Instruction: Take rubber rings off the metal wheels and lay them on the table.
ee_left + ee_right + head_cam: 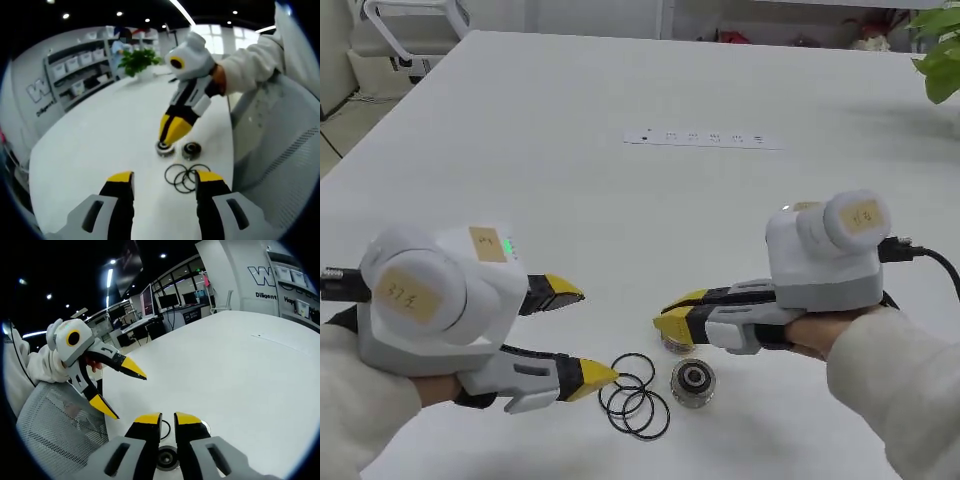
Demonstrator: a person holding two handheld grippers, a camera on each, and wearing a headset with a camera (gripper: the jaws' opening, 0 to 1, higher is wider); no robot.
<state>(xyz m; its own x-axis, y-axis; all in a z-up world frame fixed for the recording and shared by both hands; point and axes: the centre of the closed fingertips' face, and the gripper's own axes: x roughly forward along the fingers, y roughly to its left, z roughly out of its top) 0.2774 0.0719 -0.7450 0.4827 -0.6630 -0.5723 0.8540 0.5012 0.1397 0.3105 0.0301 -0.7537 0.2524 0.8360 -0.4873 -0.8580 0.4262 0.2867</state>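
Head view has your left gripper (583,335) low at the left over the broad white desk (570,120), its yellow-tipped jaws spread wide, one tip raised and the other down close to the desktop. Just off that lower tip lies a loose cluster of thin black rubber rings (637,396), overlapping one another flat on the desk, toward the edge nearest you. Just beside the rings, on their right, sits a small round metal wheel with a dark hub (693,382), lying flat and apart from both tools. Your right gripper (670,318) comes in from the right, pointed left, with its jaws drawn close together. In the right gripper view a narrow slit shows between the yellow tips, and you cannot tell whether a ring is pinched there. Those tips sit right above a second small metal wheel (675,345), which is partly hidden under them. The left gripper view shows the tips down at that wheel's top, though contact is hard to judge. The two wheels lie near each other, the second a little farther from you. Whether either wheel carries a rubber ring is too small to tell. Farther across the desk, toward its middle, a row of sockets (692,137) is set into the surface, and a green leafy plant (942,55) stands at the far right corner. Your pale sleeves (900,380) show behind both tools.
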